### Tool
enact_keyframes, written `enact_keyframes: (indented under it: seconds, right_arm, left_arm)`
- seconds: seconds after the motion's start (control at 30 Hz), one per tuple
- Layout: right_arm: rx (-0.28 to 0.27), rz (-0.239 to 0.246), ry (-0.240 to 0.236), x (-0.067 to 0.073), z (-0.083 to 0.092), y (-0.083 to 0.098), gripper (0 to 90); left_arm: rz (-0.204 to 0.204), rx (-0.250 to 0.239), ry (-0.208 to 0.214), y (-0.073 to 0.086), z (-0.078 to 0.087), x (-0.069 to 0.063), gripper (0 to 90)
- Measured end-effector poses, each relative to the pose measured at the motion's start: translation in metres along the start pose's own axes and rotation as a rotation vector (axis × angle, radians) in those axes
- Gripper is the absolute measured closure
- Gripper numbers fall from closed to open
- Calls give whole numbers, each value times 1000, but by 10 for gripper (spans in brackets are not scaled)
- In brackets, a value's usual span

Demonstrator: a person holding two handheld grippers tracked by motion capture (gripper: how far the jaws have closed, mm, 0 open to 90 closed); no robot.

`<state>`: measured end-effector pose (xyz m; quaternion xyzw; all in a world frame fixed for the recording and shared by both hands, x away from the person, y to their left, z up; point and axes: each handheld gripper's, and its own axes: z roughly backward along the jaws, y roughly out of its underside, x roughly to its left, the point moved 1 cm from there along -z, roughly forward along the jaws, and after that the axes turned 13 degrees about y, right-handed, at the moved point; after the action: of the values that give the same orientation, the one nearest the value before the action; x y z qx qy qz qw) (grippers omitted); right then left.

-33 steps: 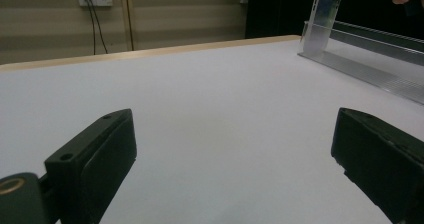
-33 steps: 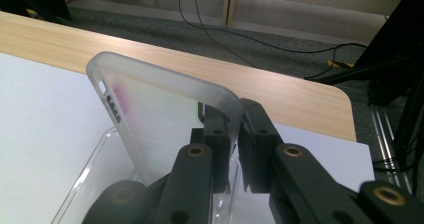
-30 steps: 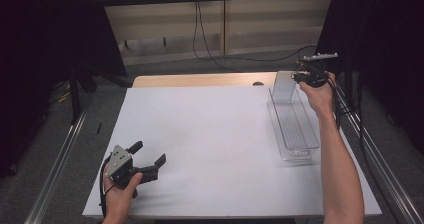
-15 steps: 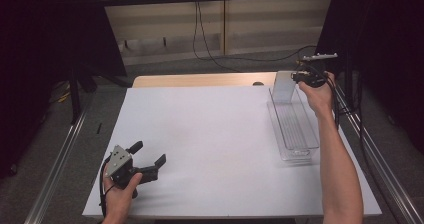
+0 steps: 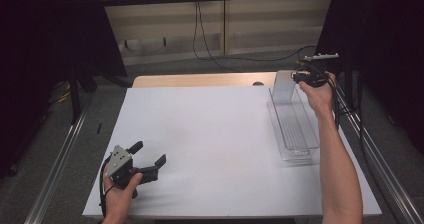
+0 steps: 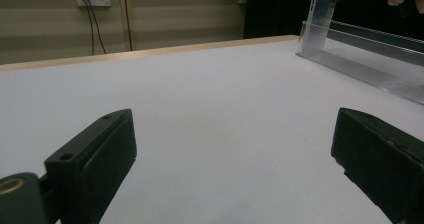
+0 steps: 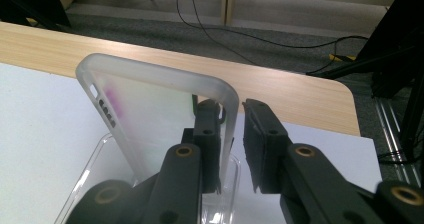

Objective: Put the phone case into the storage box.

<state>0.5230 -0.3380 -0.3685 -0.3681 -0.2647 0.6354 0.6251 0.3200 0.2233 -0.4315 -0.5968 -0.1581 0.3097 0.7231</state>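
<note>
— What was on the desk (image 5: 220,134)?

— A matte white sheet covered nearly all of it, with a strip of pale wood showing along the far edge. Along the right edge lay a long, narrow tray (image 5: 292,129) of clear plastic, shallow, with thin straight walls and a ribbed floor. At its far end, near the far right corner, a frosted translucent phone case (image 7: 150,119) stood upright, its corners rounded, with small cutouts down one side.

— And the tongs?

— The right gripper (image 7: 231,149) was up at that corner, above the tray's far end. In the right gripper view its two black jaws straddled one side rim of the case. The left jaw was against the rim; a narrow gap showed between the rim and the right jaw, so I couldn't tell whether it truly gripped. The left gripper (image 5: 145,164) sat low near the near left corner, just over the white sheet, jaws spread wide with nothing between them.

— Any room to move?

— Plenty. The whole middle of the sheet lay bare between the left gripper and the tray, and the two grippers were well apart.
</note>
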Motion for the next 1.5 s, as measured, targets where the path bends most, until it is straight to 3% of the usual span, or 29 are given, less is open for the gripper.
enact_keyframes:
  seconds: [1.0,1.23,1.5]
  right_arm:
    - [-14,-2,1,0,6,2,617]
    - [-12,-7,-1,-1,6,4,527]
    - [-29,-14,-9,-2,8,5,304]
  left_arm:
    - [0,0,-1,0,0,0,42]
    - [0,-1,-1,0,0,0,42]
    - [2,-1,0,0,-1,-1,42]
